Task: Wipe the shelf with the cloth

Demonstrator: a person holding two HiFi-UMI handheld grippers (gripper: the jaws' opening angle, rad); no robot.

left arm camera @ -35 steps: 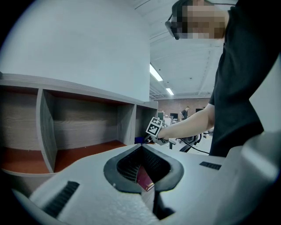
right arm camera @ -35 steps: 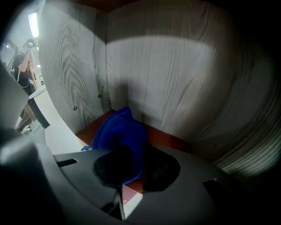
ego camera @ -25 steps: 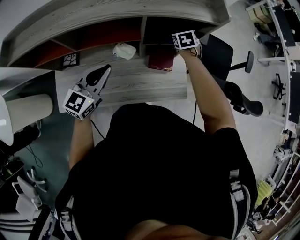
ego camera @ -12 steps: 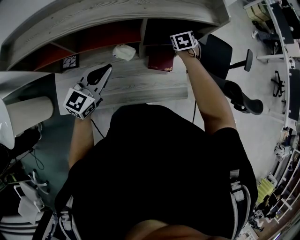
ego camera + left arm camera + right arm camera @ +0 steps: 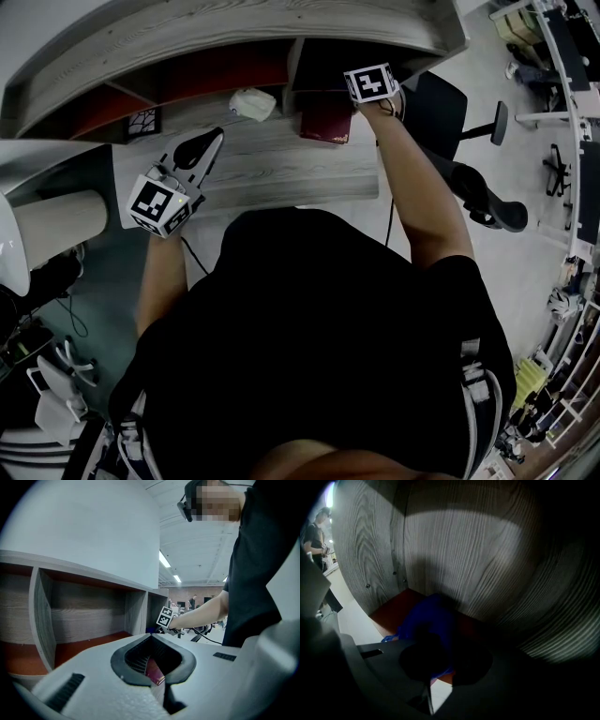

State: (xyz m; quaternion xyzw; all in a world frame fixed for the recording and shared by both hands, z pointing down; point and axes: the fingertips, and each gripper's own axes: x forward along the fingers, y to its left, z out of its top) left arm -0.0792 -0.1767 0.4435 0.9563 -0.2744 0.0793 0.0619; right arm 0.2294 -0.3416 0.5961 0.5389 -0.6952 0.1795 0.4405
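- Step: wiping, as I judge it. Right tongs (image 5: 440,644) are reached into the rightmost compartment of the shelf (image 5: 234,28), with the blue cloth (image 5: 424,620) down on that compartment's red floor (image 5: 391,606), close to the back wall
- Right tongs: clenched on the cloth, I think. The right gripper view is very dark, but blue fabric sits right at the jaw line with no gap showing
- Left tongs (image 5: 206,145): jaws together with nothing between them, hovering over the grey tabletop (image 5: 281,173), well apart from the cloth
- Next move: keep the clench and drag the cloth across the red floor into the corners, pressing down enough to hold contact. The neighbouring compartments look untouched
- Risk: the cloth bunches against the wall instead of sliding
- Count: two tongs, one cloth, one maroon book (image 5: 324,122) and one white crumpled wad (image 5: 251,103), both on the tabletop in front of the shelf. At least three compartments are visible from the head view
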